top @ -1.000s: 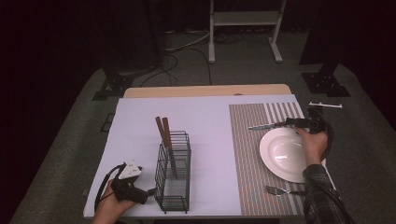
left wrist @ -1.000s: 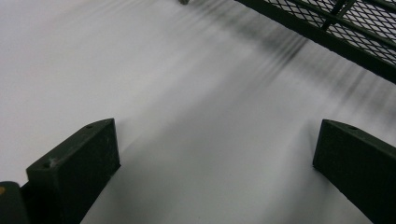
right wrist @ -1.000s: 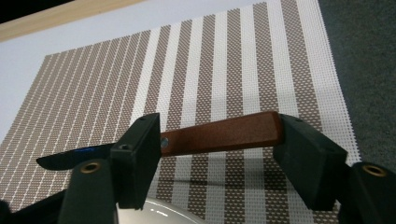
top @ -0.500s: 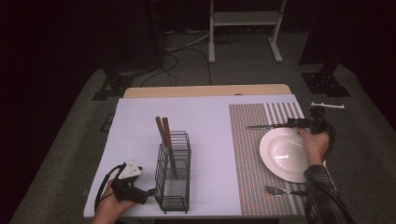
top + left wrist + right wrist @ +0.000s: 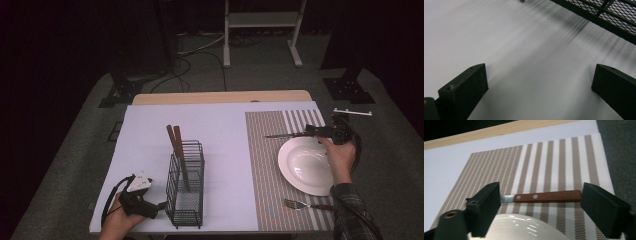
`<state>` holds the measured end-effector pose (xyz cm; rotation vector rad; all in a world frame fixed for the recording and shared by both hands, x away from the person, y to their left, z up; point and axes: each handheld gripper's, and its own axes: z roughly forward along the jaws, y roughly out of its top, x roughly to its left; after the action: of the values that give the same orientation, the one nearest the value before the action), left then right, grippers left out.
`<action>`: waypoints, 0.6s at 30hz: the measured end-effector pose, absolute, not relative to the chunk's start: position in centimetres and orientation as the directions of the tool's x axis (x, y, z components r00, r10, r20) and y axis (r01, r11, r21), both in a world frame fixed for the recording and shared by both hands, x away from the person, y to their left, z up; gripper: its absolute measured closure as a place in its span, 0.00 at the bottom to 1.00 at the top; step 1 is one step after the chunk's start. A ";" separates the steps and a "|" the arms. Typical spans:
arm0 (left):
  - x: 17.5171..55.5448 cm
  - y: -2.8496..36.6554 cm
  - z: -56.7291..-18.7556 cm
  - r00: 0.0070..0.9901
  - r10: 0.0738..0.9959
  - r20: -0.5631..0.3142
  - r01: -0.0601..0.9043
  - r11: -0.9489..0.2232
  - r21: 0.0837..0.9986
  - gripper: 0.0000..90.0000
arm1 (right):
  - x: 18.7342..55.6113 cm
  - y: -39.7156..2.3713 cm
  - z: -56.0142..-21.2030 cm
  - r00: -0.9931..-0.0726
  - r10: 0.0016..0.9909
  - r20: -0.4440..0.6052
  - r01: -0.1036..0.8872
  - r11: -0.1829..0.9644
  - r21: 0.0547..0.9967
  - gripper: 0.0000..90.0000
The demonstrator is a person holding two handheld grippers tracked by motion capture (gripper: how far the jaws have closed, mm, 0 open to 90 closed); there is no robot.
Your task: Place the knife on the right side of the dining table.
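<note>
A knife with a wooden handle (image 5: pixel 549 196) lies flat on the striped placemat (image 5: pixel 544 160), just beyond the white plate (image 5: pixel 306 165). My right gripper (image 5: pixel 540 202) is open, one jaw at each end of the handle, neither pressing on it. In the high view the right gripper (image 5: pixel 314 131) sits at the plate's far rim with the knife blade (image 5: pixel 280 135) pointing left. My left gripper (image 5: pixel 156 205) rests open on the white table cover (image 5: pixel 519 45) at the front left, beside a black wire basket (image 5: pixel 186 185). Nothing lies between the left gripper (image 5: pixel 539 85) jaws.
Two wooden-handled utensils (image 5: pixel 175 140) stand in the basket. A fork (image 5: pixel 302 204) lies on the placemat in front of the plate. The basket's mesh base (image 5: pixel 616 17) is close ahead of the left gripper. The table's wooden far edge (image 5: pixel 220 97) shows beyond the cover.
The knife has levelled out on the placemat and the right hand has shifted slightly. The left gripper has stayed still.
</note>
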<state>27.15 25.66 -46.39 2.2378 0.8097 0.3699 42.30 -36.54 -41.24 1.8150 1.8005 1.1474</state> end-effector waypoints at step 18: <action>27.1 25.7 -46.4 0.762 0.647 0.023 0.443 -0.547 0.711 0.00 | 39.0 -28.9 -38.9 -0.366 0.913 0.182 0.614 0.090 0.784 0.00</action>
<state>27.14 25.67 -46.37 2.2394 0.8102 0.3684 38.96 -28.93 -38.90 1.5062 2.0224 1.1664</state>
